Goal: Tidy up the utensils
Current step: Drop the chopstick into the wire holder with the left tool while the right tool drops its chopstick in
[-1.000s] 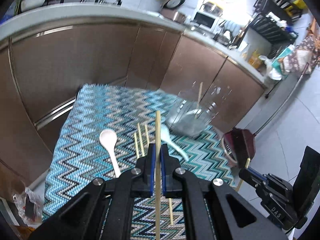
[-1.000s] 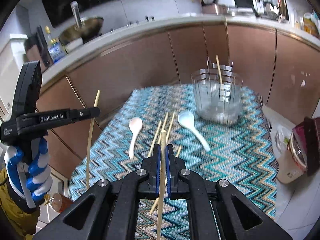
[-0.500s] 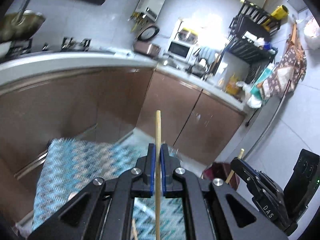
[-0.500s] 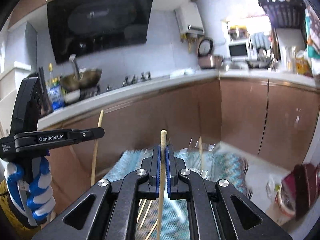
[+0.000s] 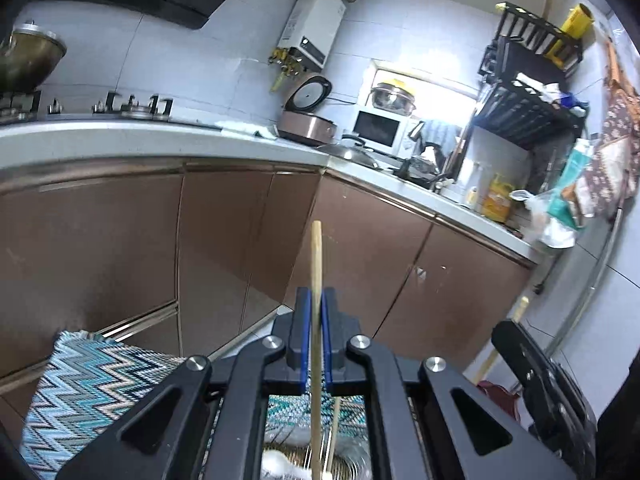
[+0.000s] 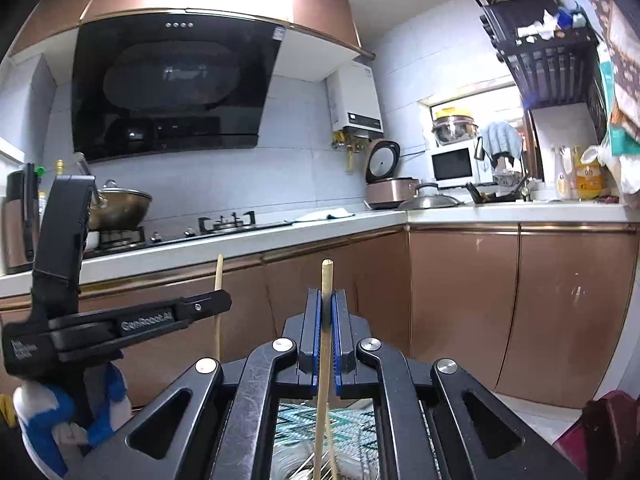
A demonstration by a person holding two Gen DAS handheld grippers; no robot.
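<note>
Fingers on your left gripper [image 5: 316,312] and right gripper [image 6: 327,312] each pinch a chopstick [image 5: 316,264], now swung upright over the glass holder [image 6: 304,468], ready to drop in.

A home kitchen: a black range hood [image 6: 168,88] hangs over a gas hob [image 6: 224,222] with a pot [image 6: 118,208] on it. A white counter [image 6: 520,212] tops brown cabinets [image 6: 460,300] and carries a rice cooker [image 6: 386,184] and microwave [image 6: 454,166]. A water heater [image 6: 356,100] is fixed to the tiled wall.
</note>
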